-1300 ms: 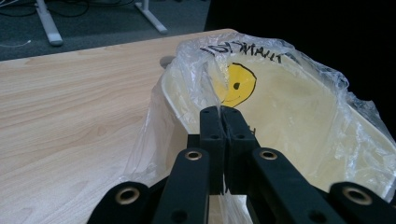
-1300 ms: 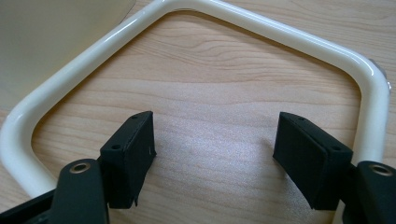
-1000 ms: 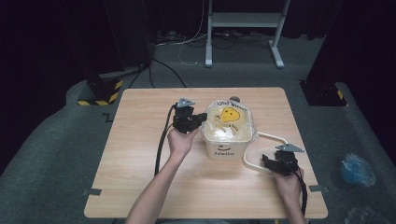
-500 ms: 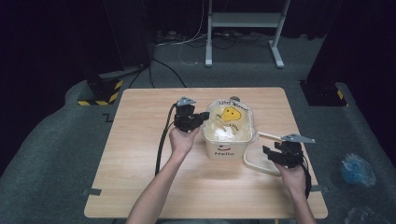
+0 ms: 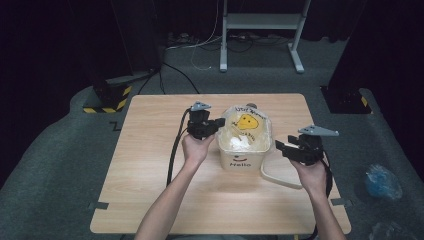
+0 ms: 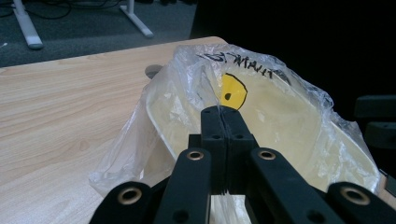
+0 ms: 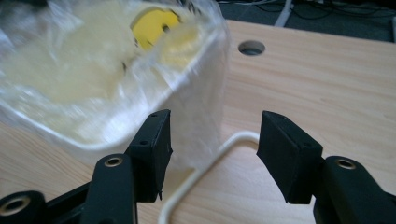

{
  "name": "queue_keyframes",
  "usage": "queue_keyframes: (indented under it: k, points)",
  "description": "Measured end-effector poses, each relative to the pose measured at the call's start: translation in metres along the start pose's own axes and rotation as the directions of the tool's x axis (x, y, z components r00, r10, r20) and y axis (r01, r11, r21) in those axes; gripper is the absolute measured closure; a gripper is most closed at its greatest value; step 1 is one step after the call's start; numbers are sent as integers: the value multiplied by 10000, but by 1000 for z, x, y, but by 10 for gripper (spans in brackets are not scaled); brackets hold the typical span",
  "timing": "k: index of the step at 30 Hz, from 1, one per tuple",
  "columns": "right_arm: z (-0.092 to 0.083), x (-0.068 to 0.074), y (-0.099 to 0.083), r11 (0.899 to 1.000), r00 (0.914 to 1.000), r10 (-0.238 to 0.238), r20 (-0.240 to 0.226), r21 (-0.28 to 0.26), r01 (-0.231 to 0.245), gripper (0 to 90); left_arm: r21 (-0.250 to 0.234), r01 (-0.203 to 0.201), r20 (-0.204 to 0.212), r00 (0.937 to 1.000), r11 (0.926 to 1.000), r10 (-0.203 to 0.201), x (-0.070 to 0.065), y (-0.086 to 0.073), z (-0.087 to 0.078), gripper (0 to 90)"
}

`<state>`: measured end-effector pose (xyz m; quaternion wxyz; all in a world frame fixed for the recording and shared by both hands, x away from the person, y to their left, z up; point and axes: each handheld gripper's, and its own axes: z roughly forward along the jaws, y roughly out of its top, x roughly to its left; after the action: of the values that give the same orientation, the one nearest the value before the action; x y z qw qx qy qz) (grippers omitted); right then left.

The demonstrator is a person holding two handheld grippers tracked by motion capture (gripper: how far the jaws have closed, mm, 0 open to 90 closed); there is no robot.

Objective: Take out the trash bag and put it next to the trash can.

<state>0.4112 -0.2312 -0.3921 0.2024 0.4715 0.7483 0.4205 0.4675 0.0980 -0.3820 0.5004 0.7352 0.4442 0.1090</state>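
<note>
On the wooden table [image 5: 150, 165], near the middle, sits a white bucket [image 5: 245, 159] w/ a clear plastic bag [image 5: 245, 131] inside it. Its thin white handle [image 5: 272, 175] lies flat on the table by its right side. At the bucket's left rim, the left gripper [image 5: 216, 123] is pinched tight on the bag's edge. To the right, the right gripper [image 5: 283, 149] hangs w/ jaws apart, just been closing a bit, nothing betw. them.

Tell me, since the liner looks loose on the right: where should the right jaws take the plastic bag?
Grip the plastic bag edge draped over the bucket rim on the right, coming in level from that side; the film hangs free there, and the left gripper pins the opposite edge.
</note>
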Motion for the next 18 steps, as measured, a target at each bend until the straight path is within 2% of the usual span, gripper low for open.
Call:
queue_keyframes:
  k: [4,8,18]
  points:
    - [2,10,17,9995,9995,-315,-60,90,315,450,43,16,-4,10000,10000,-16,0,0,1,888]
    - [8,17,26,9990,9989,-416,-206,181,420,465,34,20,29,10000,10000,-20,-1,0,0,887]
    - [29,23,45,9990,9988,-187,-458,387,205,515,86,-70,67,10000,9999,70,-2,0,0,886]
